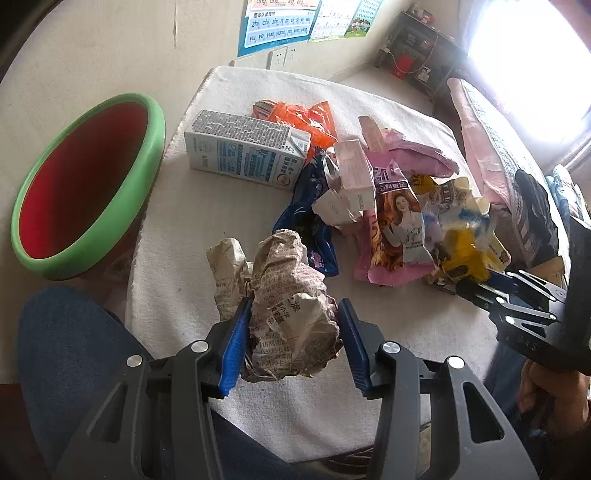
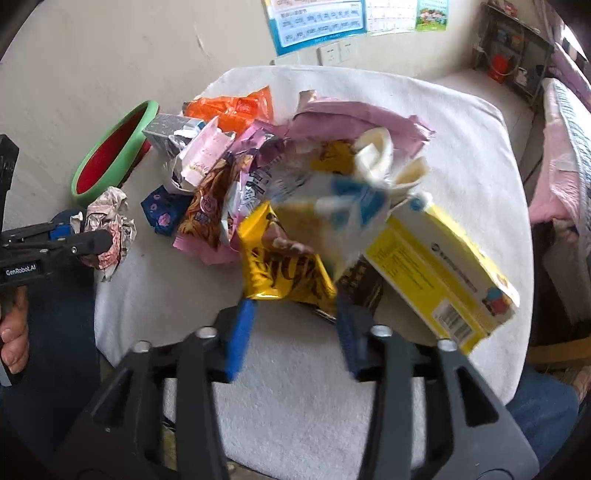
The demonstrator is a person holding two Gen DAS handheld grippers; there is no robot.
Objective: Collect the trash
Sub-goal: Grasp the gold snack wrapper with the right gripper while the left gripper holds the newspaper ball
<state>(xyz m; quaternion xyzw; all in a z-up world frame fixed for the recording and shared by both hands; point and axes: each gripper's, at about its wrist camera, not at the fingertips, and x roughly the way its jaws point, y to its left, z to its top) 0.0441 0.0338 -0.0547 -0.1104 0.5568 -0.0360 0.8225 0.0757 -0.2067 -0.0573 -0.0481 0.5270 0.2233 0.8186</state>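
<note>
My left gripper (image 1: 293, 317) is shut on a crumpled newspaper ball (image 1: 288, 295), held just above the white towel-covered table (image 1: 192, 236); the ball also shows in the right wrist view (image 2: 110, 229). My right gripper (image 2: 293, 306) is shut on a yellow snack wrapper (image 2: 284, 269), lifted and blurred. A pile of trash lies mid-table: a blue-white milk carton (image 1: 243, 151), orange wrappers (image 1: 299, 118), pink packets (image 1: 391, 229), a dark blue wrapper (image 1: 310, 221) and a yellow box (image 2: 439, 273). A green-rimmed red bin (image 1: 85, 184) stands to the left of the table.
A wall with posters (image 1: 277, 22) and sockets is behind the table. A bed with pink bedding (image 1: 491, 147) lies at the right, a dark shelf (image 1: 421, 44) beyond it. The person's blue-trousered knee (image 1: 70, 350) is at the table's near edge.
</note>
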